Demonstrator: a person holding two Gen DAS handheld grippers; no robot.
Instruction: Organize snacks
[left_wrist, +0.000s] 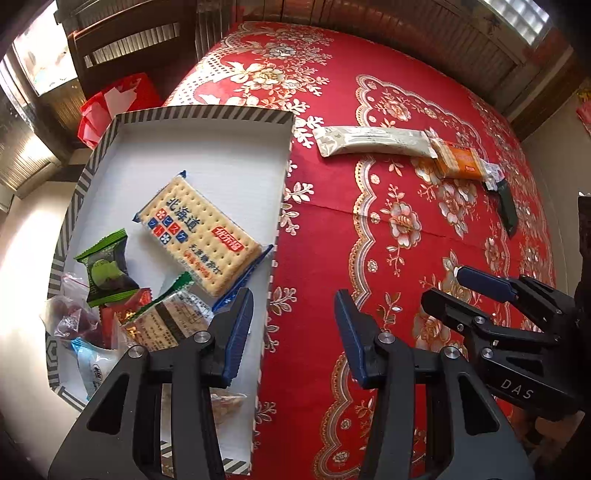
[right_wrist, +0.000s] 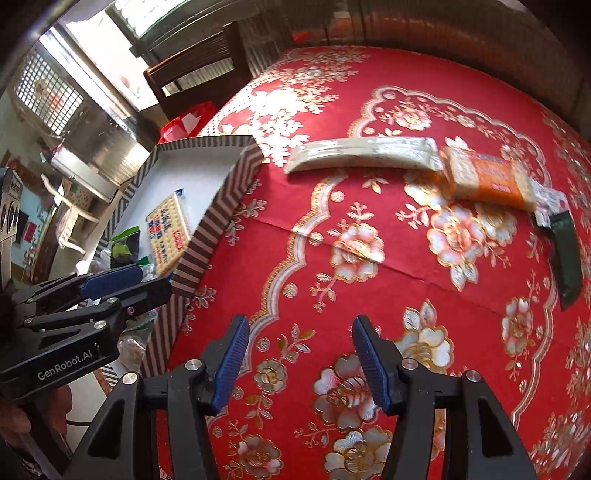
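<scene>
A striped-rim box (left_wrist: 207, 114) with a white floor holds a large cracker pack (left_wrist: 199, 236), green-wrapped sweets (left_wrist: 107, 269) and several other small packets. On the red cloth to its right lie a long cream packet (left_wrist: 373, 142), an orange cracker pack (left_wrist: 460, 160) and a dark green packet (left_wrist: 506, 206). My left gripper (left_wrist: 293, 325) hovers open over the box's right wall, nothing between its fingers. My right gripper (right_wrist: 301, 332) is open above bare cloth, short of the cream packet (right_wrist: 362, 153), orange pack (right_wrist: 487, 179) and dark green packet (right_wrist: 565, 258).
A red floral tablecloth (left_wrist: 369, 258) covers the table. A dark wooden chair (right_wrist: 195, 74) stands at the far left edge with a red bag (left_wrist: 114, 103) on it. In the right wrist view the left gripper (right_wrist: 147, 280) is close on the left, beside the box wall (right_wrist: 218, 218).
</scene>
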